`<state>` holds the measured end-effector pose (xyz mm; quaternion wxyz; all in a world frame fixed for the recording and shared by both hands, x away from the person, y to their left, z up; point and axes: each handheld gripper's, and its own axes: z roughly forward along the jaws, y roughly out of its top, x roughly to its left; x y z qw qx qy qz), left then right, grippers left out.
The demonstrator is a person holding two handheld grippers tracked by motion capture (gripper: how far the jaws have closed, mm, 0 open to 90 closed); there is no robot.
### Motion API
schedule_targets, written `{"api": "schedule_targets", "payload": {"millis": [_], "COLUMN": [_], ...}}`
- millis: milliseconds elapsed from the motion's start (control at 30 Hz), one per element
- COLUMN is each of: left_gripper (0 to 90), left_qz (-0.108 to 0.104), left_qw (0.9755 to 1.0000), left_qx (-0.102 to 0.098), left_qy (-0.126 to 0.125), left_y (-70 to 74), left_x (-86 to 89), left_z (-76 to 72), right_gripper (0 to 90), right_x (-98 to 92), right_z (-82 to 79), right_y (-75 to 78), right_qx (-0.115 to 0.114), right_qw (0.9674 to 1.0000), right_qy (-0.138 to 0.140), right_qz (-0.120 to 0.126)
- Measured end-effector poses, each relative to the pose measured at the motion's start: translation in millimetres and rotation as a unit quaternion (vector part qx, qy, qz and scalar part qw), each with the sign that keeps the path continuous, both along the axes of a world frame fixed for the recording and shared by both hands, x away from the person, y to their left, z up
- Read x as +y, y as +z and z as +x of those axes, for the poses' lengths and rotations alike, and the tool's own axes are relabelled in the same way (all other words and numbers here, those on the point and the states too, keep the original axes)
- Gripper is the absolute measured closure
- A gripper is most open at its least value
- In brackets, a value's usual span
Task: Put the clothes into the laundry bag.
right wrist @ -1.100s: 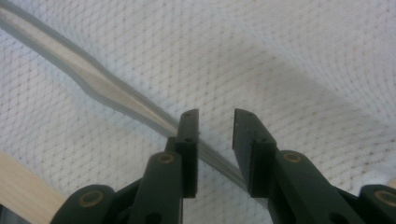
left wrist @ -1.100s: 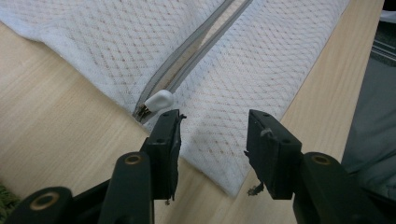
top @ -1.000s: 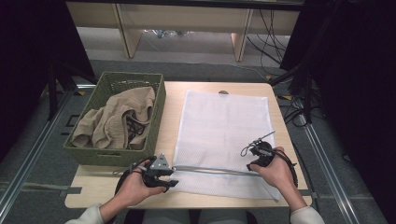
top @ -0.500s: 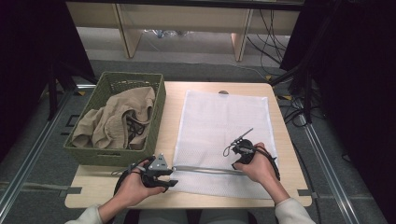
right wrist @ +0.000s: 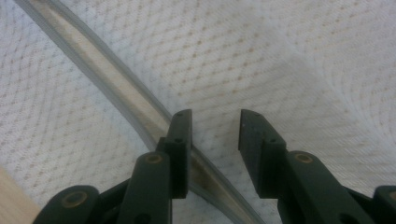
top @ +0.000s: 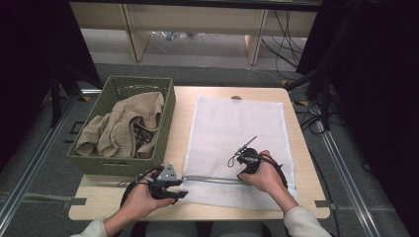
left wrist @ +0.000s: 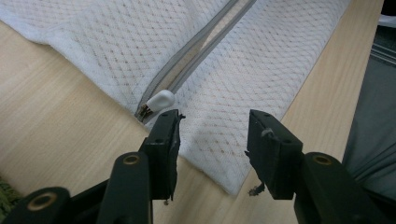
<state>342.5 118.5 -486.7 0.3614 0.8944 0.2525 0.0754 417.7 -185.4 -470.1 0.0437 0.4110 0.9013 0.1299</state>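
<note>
Right tool (right wrist: 214,122) just opened over mesh bag's (right wrist: 289,56) zipper (right wrist: 116,93).

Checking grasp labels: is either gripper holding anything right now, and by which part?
Nothing is held. The left gripper stands open over the mesh bag's corner beside the zipper pull; the right gripper, jaws just opened, hovers open over the zipper.

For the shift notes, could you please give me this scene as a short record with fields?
surface: wooden table
main item: white mesh laundry bag lying flat, its grey zipper open
zipper pull: white tab at the bag's left end
left gripper: jaws apart over the bag's corner beside the pull, nothing between them
right gripper: jaws have just been opening, wide over the zipper, nothing between them
basket: green basket left of the bag, beige clothes inside
</note>
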Motion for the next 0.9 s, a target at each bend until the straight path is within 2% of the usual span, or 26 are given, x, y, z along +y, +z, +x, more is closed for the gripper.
{"api": "schedule_targets", "payload": {"millis": [233,533,633,900], "left_gripper": [54.0,54.2,54.3,54.5], "left_qz": [0.004,0.004,0.008,0.004], "left_qw": [1.0,1.0,0.9999,1.0], "left_qx": [0.0,-0.001,-0.007,-0.001], "left_qy": [0.002,0.004,-0.004,0.003], "left_y": [-0.3,-0.4,0.2,-0.3], "left_x": [1.5,2.6,2.8,2.0], "left_z": [-1.9,-3.1,-2.3,-3.5], "right_gripper": [65.4,66.6,67.3,68.5], "right_x": [7.1,13.0,13.3,16.7], "right_z": [0.2,-1.2,-1.9,-5.1], "right_y": [-2.4,-5.5,-5.5,-5.9], "right_qx": [-0.003,0.009,0.009,-0.001], "right_qw": [0.9997,0.9994,0.9995,0.9988], "right_qy": [0.022,0.032,0.028,0.043], "right_qz": [-0.006,-0.01,-0.012,-0.025]}}
